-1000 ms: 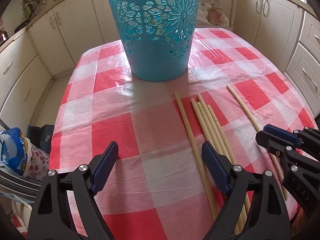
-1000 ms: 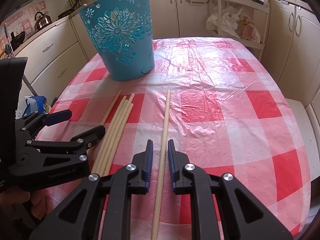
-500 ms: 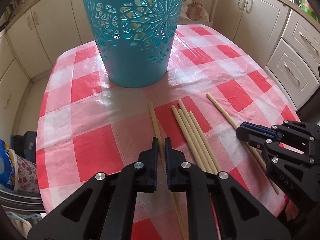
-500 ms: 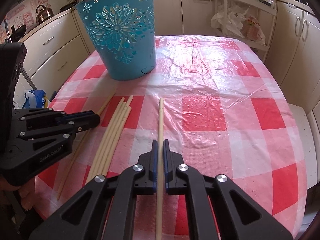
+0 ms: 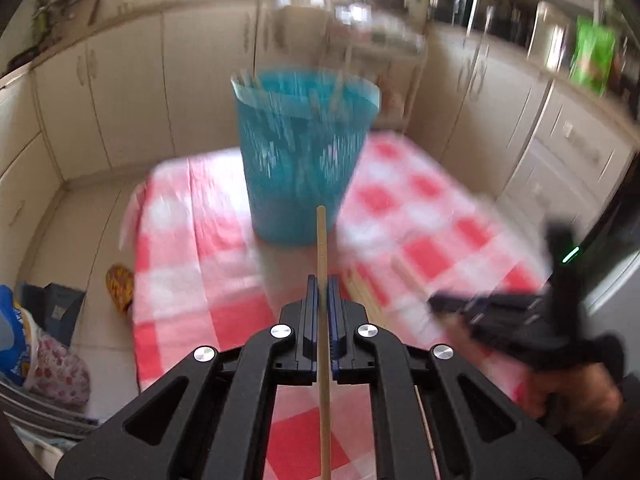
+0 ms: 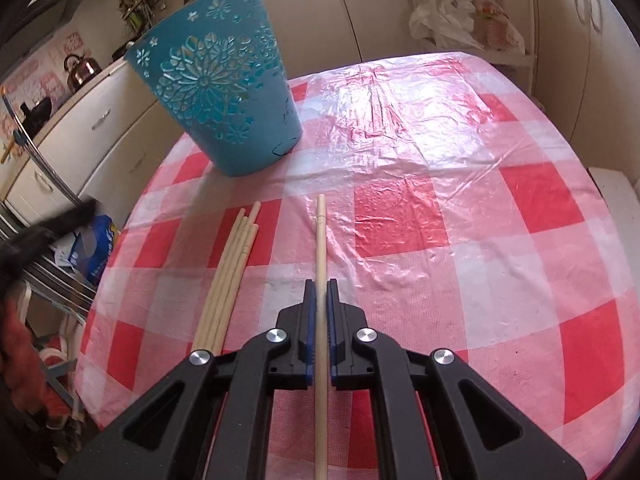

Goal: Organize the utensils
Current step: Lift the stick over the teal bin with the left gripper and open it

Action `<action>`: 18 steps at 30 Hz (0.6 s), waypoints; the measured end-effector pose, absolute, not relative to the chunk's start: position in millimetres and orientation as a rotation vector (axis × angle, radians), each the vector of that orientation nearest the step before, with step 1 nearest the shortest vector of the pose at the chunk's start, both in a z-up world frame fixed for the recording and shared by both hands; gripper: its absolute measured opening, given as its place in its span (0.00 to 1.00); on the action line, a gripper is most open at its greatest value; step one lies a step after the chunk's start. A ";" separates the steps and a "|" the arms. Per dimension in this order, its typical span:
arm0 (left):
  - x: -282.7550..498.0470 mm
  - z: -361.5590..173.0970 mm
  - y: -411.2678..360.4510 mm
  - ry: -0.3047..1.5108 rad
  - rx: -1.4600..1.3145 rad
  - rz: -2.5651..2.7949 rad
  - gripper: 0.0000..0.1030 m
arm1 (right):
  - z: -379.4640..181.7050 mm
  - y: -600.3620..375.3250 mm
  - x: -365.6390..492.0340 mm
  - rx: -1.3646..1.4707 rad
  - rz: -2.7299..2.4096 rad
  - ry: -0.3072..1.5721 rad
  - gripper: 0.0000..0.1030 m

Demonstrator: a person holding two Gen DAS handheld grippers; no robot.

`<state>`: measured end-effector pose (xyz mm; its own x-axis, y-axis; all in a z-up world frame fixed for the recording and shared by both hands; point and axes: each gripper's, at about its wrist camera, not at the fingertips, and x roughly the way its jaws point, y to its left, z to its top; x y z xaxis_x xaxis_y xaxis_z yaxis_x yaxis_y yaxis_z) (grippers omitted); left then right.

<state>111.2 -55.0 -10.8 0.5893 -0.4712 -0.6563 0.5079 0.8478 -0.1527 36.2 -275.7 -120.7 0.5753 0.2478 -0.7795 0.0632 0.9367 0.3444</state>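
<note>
My left gripper (image 5: 321, 285) is shut on a pale wooden chopstick (image 5: 321, 240) and holds it well above the table, tip towards the teal cut-out basket (image 5: 304, 160). The left wrist view is motion-blurred; several sticks seem to stand in the basket. My right gripper (image 6: 320, 292) is shut on another chopstick (image 6: 320, 236), lifted a little off the cloth. Several loose chopsticks (image 6: 230, 272) lie side by side left of it. The basket (image 6: 224, 100) stands at the table's far left. The right gripper also shows in the left wrist view (image 5: 500, 312).
A red-and-white checked plastic cloth (image 6: 460, 220) covers the table. Cream kitchen cabinets (image 6: 100, 132) surround it. Bags and clutter (image 5: 36, 340) sit on the floor off the table's left edge. A rack with plastic bags (image 6: 460, 20) stands behind the table.
My left gripper has lifted its chopstick high off the table and tilted up towards the basket. My right gripper has raised its chopstick slightly.
</note>
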 end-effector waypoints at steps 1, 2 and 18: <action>111.3 14.6 -43.0 0.666 0.016 -0.569 0.04 | -120.8 -276.4 36.8 0.366 0.110 0.955 0.06; 113.2 32.1 -35.5 0.610 -0.009 -0.568 0.04 | -120.6 -276.6 37.4 0.370 0.109 0.954 0.06; 235.1 122.8 -92.2 0.223 -0.174 -0.452 0.04 | -122.1 -282.1 38.0 0.401 0.123 0.944 0.06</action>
